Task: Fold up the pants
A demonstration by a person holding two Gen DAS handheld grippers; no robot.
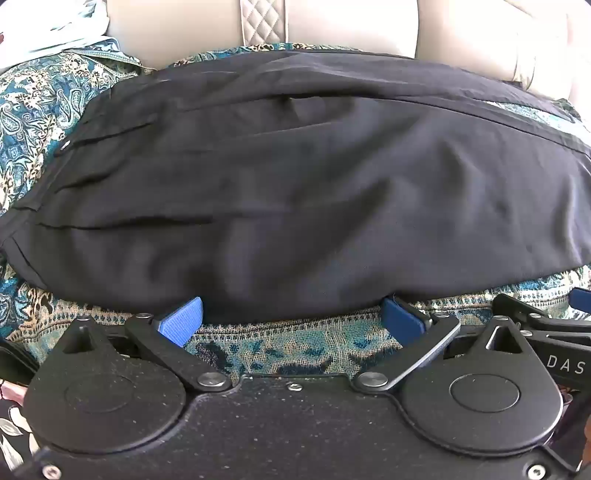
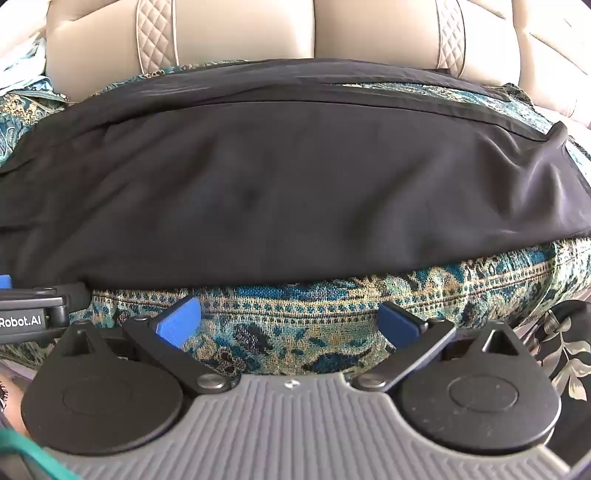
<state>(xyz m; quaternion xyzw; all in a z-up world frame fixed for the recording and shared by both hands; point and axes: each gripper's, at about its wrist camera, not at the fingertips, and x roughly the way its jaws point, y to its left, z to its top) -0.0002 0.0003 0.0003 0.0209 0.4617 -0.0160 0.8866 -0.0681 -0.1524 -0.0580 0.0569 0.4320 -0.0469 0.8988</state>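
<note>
Black pants [image 1: 295, 184] lie folded lengthwise across a teal paisley cover [image 1: 295, 347]; the waistband pleats and a button are at the left. They also show in the right wrist view [image 2: 277, 192]. My left gripper [image 1: 291, 317] is open, its blue pads touching the near edge of the pants, with nothing held. My right gripper [image 2: 290, 319] is open and empty, a little short of the pants' near edge, over the cover [image 2: 314, 317].
Beige leather sofa cushions [image 1: 351, 26] rise behind the pants, with quilted strips [image 2: 157, 33]. Light blue cloth [image 1: 55, 33] lies at the far left. The other gripper shows at each view's edge [image 1: 554, 332]. Black floral fabric [image 2: 569, 354] is at the near right.
</note>
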